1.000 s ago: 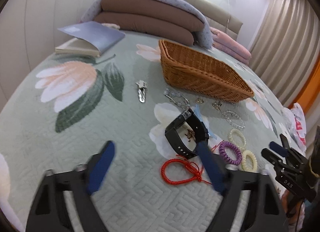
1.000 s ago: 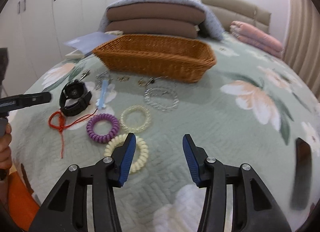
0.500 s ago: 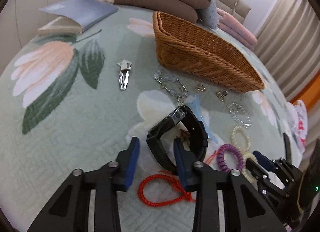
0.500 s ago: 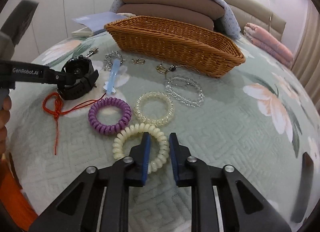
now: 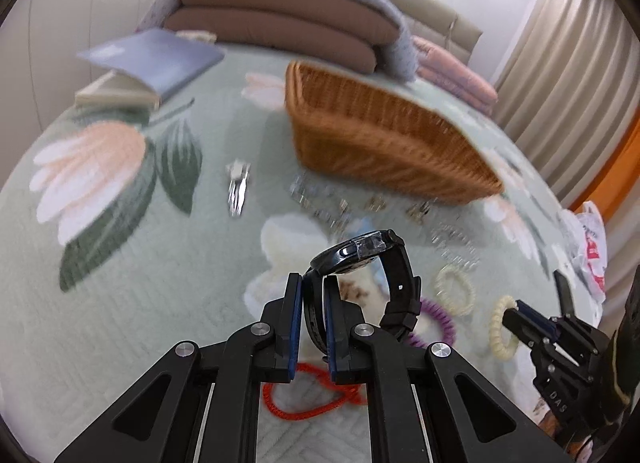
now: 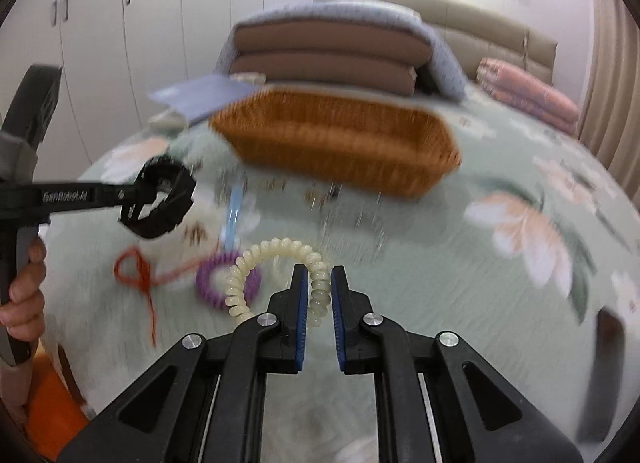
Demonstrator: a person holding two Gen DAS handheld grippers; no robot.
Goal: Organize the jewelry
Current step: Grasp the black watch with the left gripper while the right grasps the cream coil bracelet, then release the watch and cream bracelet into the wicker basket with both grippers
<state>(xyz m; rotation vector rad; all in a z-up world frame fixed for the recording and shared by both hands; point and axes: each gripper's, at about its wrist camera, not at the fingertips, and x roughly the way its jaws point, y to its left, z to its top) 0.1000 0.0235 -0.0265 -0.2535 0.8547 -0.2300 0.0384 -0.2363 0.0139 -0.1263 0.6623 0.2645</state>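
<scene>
1. Left edge of the bed [image 5: 120, 303]: open book [image 5: 152, 67], with a silver hair clip [image 5: 238, 187] lying nearer us on the floral quilt.
2. Left tool [image 5: 311, 299]: jaws closing, pads pressing on the strap of the black watch [image 5: 360, 259]. We see the watch raised off the quilt, face tilted up.
3. Under it on the quilt: red cord [image 5: 308, 395], purple coil hair tie [image 5: 438, 315] just right of the watch, clear bead bracelet [image 5: 456, 283] beyond that.
4. Wicker basket [image 5: 384, 131] sits behind the jewelry row; chains and small metal pieces in front of it are too blurred to call.
5. Right tool [image 6: 319, 287]: clamped nearly closed on the cream coil hair tie [image 6: 276, 251], which is lifted clear of the quilt, its loop arching up and left from the pads.
6. Person's hand [image 6: 24, 295] grips the left tool's handle at the left edge of the right wrist view.
</scene>
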